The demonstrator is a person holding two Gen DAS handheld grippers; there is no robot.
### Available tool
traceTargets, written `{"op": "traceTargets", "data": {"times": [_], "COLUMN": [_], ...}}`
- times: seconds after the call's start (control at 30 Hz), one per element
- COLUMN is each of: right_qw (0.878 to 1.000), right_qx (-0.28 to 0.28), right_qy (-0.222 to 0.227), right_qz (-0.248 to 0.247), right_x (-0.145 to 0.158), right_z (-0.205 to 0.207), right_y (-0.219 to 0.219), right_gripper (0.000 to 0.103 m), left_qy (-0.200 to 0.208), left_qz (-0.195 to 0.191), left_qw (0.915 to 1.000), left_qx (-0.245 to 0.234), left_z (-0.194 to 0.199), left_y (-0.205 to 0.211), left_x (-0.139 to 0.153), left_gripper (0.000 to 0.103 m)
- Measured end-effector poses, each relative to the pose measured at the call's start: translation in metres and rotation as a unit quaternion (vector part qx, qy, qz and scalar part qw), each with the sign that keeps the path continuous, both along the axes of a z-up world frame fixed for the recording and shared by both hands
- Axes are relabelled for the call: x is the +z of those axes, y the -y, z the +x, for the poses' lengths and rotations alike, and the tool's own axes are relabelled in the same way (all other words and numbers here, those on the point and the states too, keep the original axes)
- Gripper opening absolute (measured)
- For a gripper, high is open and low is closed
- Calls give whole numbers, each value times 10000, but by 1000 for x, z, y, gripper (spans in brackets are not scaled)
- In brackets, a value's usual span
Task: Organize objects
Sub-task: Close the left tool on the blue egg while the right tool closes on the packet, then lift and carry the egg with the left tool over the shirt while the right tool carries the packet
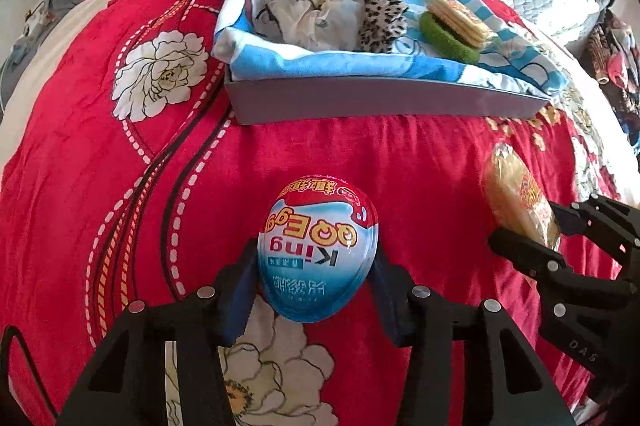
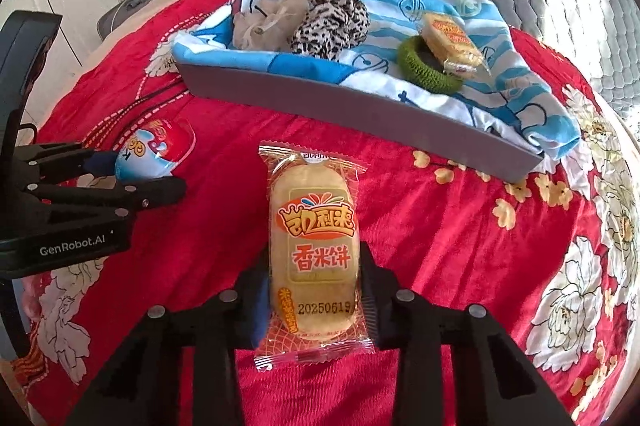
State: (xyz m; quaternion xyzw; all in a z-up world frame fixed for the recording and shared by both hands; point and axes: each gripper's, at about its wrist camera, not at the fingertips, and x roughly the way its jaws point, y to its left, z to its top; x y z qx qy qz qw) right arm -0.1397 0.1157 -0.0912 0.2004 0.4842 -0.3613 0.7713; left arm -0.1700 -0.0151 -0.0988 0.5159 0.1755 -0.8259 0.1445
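Egg (image 1: 318, 258), blue-red wrapper, clamped in left tool (image 1: 316, 266); right tool (image 2: 314, 290) grips orange-wrapped rice cracker (image 2: 314, 250).

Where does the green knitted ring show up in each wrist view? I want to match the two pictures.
Left wrist view: the green knitted ring sits upper right, on the blue cartoon cloth in the grey tray, partly under a packaged rice cracker.
Right wrist view: the ring is upper right of centre, again under that cracker.
Shared landmark: the leopard-print fabric, left of the ring in both.
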Motion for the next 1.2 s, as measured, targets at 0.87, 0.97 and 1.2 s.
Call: {"op": "traceTargets", "data": {"times": [0.87,0.97,1.2], "right_qw": [9959,9948,9910], "right_qx": [-138,-156,-180], "right_qy": [488,564,715], "right_qz": [-750,-838,-1118], "right_x": [80,91,121], "right_z": [-34,-38,-43], "right_y": [3,5,12], "right_gripper": [38,38,38], "left_qy": [-643,-708,-795], "left_qz": [-484,-546,-714], "left_qw": [9963,9956,9938], "left_qx": [-312,-295,-323], "left_z": [-16,-19,-29], "left_y": [-39,-41,-46], "left_x": [96,106,123], "left_gripper": [53,53,53]}}
